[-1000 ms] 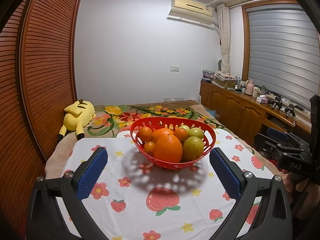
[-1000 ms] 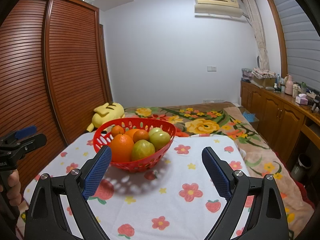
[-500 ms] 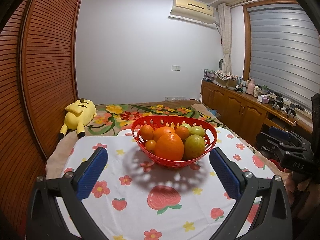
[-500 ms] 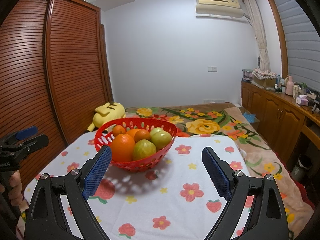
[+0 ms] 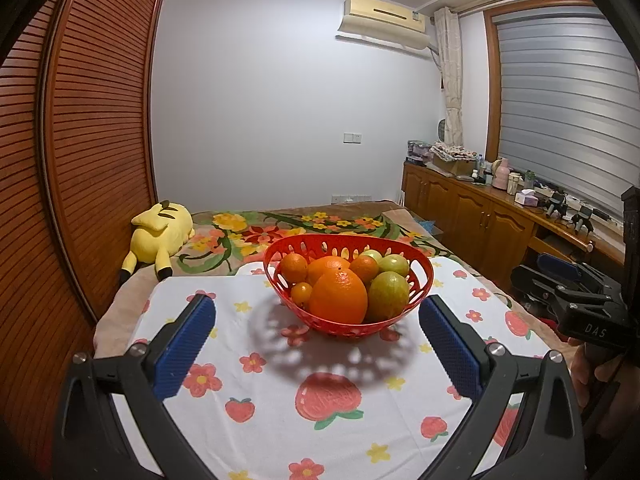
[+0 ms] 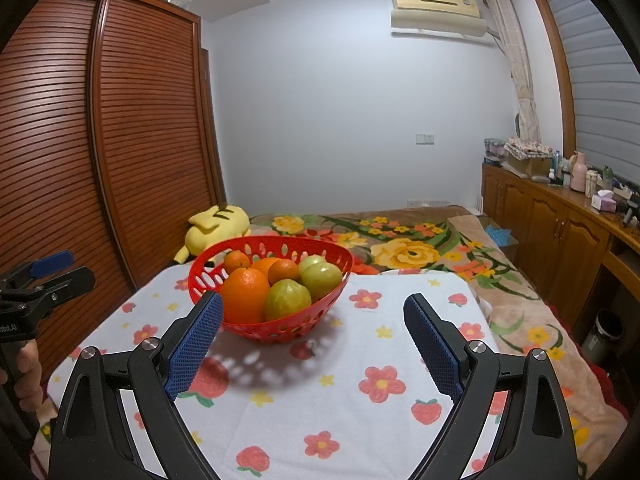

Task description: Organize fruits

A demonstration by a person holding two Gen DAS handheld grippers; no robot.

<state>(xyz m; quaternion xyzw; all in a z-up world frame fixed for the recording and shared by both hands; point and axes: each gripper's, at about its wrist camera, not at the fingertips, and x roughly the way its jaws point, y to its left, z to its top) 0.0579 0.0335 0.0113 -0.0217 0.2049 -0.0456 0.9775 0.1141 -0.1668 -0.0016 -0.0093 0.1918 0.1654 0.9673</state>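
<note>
A red plastic basket (image 5: 348,280), its wall pierced with oval slots, sits on a worktop (image 5: 256,396) under a white cloth printed with flowers and strawberries, and every fruit in view lies piled inside it. Left of the basket, a yellow plush toy (image 5: 160,236) slumps on the flowered bed beyond. The left tool (image 5: 318,320), jaws wide apart and empty, faces the basket squarely, straight ahead between its blue ribbed pads. In the basket, a small orange (image 5: 301,292) lies lowest at the left, then a large dimpled orange (image 5: 338,296) at the front, then smooth green-yellow fruit (image 5: 388,296). The right tool (image 6: 314,314), also spread and empty, has the basket ahead and to its left, its left pad overlapping the rim. Whether the pile awaits sorting or is already gathered, the scene alone cannot settle.
</note>
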